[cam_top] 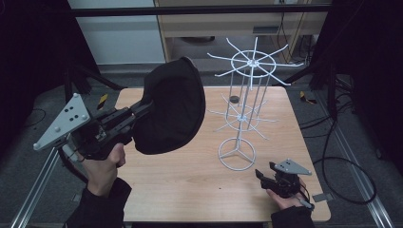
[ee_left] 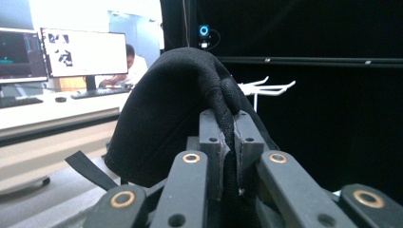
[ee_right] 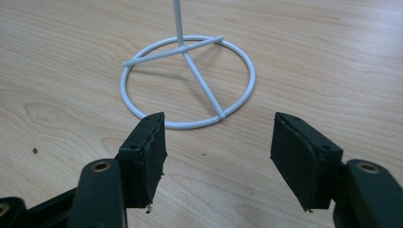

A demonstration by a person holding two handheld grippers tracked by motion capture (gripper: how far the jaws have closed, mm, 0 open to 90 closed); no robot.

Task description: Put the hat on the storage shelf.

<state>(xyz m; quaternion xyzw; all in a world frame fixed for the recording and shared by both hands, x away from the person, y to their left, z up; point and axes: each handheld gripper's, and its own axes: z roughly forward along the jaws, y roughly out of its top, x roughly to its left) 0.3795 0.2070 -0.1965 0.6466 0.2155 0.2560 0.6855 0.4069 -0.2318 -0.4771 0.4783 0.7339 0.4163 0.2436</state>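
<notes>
My left gripper [cam_top: 139, 112] is shut on the edge of a black cap [cam_top: 173, 107] and holds it in the air over the table's left half. In the left gripper view the cap's rim [ee_left: 227, 97] is pinched between the two pads, and its crown [ee_left: 161, 118] bulges to the left. A white wire hook stand [cam_top: 247, 95] rises on the right half of the table, its hooks bare. My right gripper [cam_top: 263, 174] rests low near the front right, open and holding nothing. It points at the stand's ring base [ee_right: 202, 85].
A small dark round object [cam_top: 234, 99] lies on the wooden table [cam_top: 190, 185] behind the stand. Cables [cam_top: 351, 166] run over the floor to the right. In the left gripper view, monitors [ee_left: 83, 52] stand on a desk far off, with a person behind them.
</notes>
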